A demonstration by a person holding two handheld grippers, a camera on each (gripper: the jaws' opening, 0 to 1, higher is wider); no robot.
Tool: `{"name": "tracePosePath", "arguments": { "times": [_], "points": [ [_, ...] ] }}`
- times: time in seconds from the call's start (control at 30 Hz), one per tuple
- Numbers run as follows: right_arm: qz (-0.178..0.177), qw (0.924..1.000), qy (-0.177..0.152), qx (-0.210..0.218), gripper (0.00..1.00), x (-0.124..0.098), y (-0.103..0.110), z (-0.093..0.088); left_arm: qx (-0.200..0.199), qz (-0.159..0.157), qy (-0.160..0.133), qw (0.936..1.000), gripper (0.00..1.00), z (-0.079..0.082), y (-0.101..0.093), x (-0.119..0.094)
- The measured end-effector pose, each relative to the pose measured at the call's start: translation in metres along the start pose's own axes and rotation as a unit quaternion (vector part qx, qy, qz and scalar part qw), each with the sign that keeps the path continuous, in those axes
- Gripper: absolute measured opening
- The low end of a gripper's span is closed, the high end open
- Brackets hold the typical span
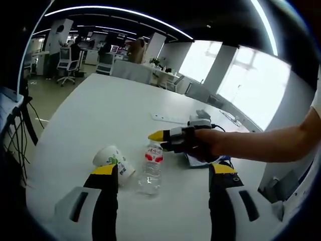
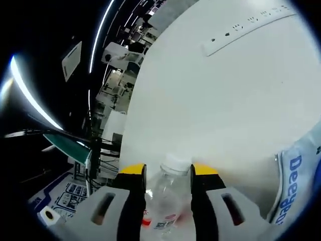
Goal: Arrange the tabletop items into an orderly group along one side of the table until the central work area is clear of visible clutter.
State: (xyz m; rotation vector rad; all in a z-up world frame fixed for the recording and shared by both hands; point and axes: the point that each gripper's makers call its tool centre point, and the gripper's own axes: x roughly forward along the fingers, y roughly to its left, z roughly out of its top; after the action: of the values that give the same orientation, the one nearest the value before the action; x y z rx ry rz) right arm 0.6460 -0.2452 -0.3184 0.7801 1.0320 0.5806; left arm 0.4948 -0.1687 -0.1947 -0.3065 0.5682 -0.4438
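A clear water bottle (image 1: 152,169) with a red label stands on the white table (image 1: 100,115). To its left a white paper cup (image 1: 114,160) lies on its side. My left gripper (image 1: 164,170) is open, its yellow-tipped jaws wide apart on either side of the bottle and cup, touching neither. A hand holds my right gripper (image 1: 165,140), which reaches in from the right at the bottle's top. In the right gripper view, the right gripper (image 2: 169,169) is shut on the bottle (image 2: 168,201), with a jaw pressed against each side below the white cap.
A white power strip (image 1: 170,119) (image 2: 246,27) lies farther back on the table. A blue-and-white packet (image 2: 296,175) lies to the right of the bottle, partly under the hand (image 1: 200,159). Office chairs and desks stand beyond the table's far edge.
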Motion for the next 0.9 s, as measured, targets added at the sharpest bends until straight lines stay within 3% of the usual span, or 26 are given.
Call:
{"name": "tracePosePath", "arguments": {
  "times": [0.57,0.9],
  "points": [
    [0.012,0.9996,-0.009,0.024,0.21,0.0028,-0.0050,0.0044,-0.002,-0.002,0.005,1.0000,0.74,-0.0042,0.0019,0.0043],
    [0.022,0.9996,-0.011,0.014,0.20,-0.0003,0.0006,0.0035,0.006,-0.008,0.009,0.9999,0.73,-0.0038,0.0022,0.0093]
  ]
}}
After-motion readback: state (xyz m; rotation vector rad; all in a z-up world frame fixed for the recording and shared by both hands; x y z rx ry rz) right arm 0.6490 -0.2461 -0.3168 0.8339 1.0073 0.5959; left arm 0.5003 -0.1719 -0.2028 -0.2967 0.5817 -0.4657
